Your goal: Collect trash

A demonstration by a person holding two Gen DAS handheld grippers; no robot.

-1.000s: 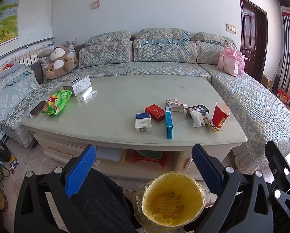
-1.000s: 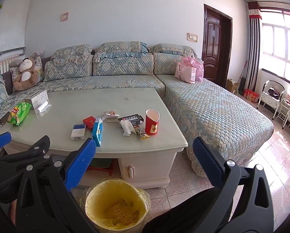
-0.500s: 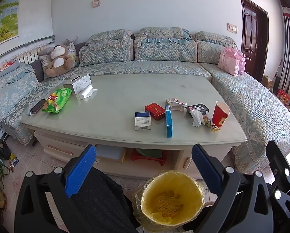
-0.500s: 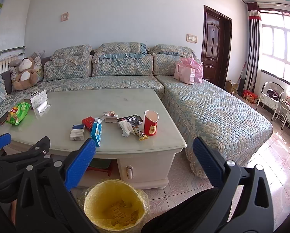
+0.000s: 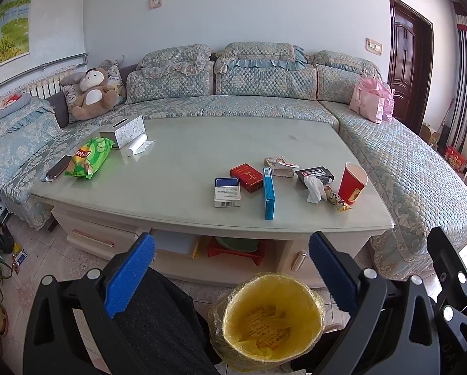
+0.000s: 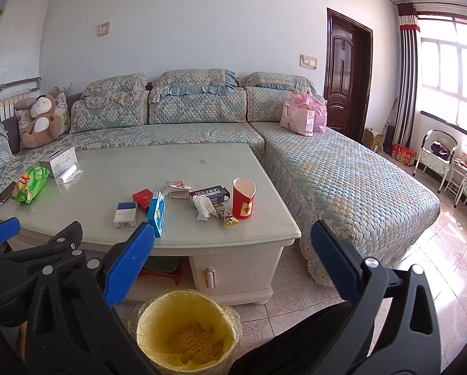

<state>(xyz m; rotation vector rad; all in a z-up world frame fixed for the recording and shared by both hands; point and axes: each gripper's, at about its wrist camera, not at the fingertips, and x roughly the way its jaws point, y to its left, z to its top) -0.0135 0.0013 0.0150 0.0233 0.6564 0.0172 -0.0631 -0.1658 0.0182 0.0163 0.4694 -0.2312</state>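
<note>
Trash is sitting clustered on the right half of the coffee table (image 5: pixel 183 168): a crumpled tissue (image 5: pixel 315 188), a snack wrapper (image 5: pixel 338 199), a red paper cup (image 5: pixel 352 182), a torn small box (image 5: pixel 278 165), plus packs, namely a blue-and-white pack (image 5: pixel 227 192), a red pack (image 5: pixel 246 177), a blue box on edge (image 5: pixel 268 193) and a black pack (image 5: pixel 315 174). Yellow-lined bin (image 5: pixel 272 317) is standing on the floor in front of the table, some scraps already lying inside. All items are looking light; the tissue and wrapper are looking soft and crushable, so pinching anywhere on the bulk should work; the cup is looking thin-walled and easy to tip, so gripping across the rim or upper wall seems best; the packs are looking stiff, likely best taken across the narrow sides. Left gripper (image 5: pixel 231 268) is hanging wide open, holding nothing, above the bin. Right gripper (image 6: pixel 231 265) is likewise spread wide and empty, well short of the table items. Compared with a second ago, both views are sitting slightly closer and lower toward the table edge; the items are lying unmoved and the jaw opening is staying unchanged.
</note>
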